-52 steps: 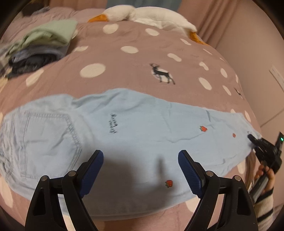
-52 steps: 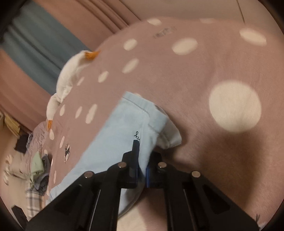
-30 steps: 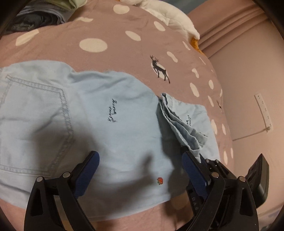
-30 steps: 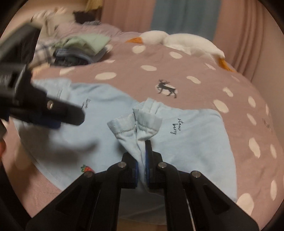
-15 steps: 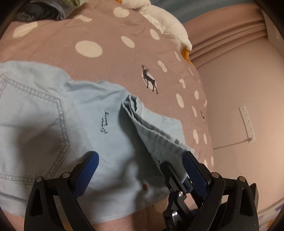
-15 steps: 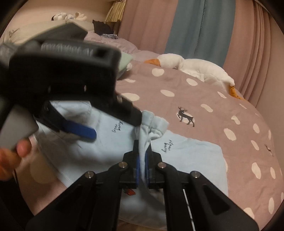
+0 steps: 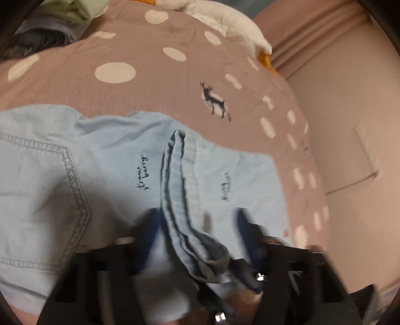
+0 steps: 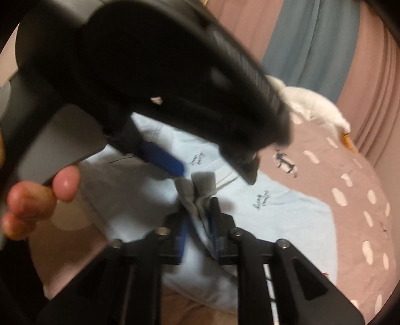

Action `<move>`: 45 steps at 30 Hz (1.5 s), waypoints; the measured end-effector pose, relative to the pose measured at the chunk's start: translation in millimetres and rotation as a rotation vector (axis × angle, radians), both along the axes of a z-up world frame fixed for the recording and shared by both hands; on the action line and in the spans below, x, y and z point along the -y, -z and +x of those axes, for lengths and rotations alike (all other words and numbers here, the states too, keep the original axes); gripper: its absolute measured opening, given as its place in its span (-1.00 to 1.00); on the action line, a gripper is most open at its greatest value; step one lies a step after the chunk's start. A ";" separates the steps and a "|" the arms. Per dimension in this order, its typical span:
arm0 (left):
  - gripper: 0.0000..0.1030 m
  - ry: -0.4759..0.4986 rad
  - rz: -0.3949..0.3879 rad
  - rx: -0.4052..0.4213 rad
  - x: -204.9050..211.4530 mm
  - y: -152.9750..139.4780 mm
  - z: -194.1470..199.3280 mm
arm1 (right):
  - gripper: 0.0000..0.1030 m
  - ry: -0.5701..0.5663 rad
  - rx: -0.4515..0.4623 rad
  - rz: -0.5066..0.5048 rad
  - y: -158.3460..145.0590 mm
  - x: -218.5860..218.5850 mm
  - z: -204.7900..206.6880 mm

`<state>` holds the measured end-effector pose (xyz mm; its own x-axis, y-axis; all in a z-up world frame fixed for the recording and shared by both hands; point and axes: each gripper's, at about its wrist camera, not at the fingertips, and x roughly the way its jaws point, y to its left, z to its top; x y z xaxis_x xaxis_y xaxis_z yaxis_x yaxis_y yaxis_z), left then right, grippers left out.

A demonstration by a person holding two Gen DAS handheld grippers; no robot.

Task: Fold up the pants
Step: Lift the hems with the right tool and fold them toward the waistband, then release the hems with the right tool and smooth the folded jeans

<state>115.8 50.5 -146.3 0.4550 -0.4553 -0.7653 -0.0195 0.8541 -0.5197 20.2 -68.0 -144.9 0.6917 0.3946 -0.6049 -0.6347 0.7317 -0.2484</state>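
Light blue pants [image 7: 105,175] lie flat on the spotted bedspread [image 7: 150,82], back pocket at the left. The leg end is folded back over the pants, and its hem [image 7: 175,190] runs down between the fingers of my left gripper [image 7: 197,220], which is blurred and half shut around it. In the right wrist view my right gripper [image 8: 198,212] is loosely shut on the hem [image 8: 197,190], jaws slightly apart. The left gripper's body [image 8: 150,75] fills that view just above, with a hand [image 8: 37,197] at the left.
A white plush goose [image 7: 225,22] lies at the far end of the bed, also in the right wrist view [image 8: 312,105]. A pile of folded clothes [image 7: 62,17] sits far left. Wall and curtains [image 8: 312,45] stand beyond the bed.
My right gripper carried the leg hem leftward over the pants. My left gripper's fingers narrowed from wide open and now flank the hem. The right jaws loosened slightly.
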 end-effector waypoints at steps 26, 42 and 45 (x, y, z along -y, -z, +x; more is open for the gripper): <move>-0.59 0.099 0.593 0.143 43.3 12.4 -24.1 | -0.70 0.322 -0.349 0.100 -1.4 102.7 47.9; -0.60 0.051 0.487 0.204 11.7 -16.6 -56.1 | -0.64 0.295 -0.339 0.131 -23.6 124.2 40.0; -0.60 0.055 0.469 0.238 18.2 -28.8 -48.0 | -0.63 0.330 -0.324 0.193 -34.1 129.2 63.2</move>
<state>67.8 32.3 -117.5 0.6263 -0.1170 -0.7708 0.1039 0.9924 -0.0662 83.5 -197.2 -110.9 0.5870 0.3121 -0.7470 -0.3837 0.9197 0.0827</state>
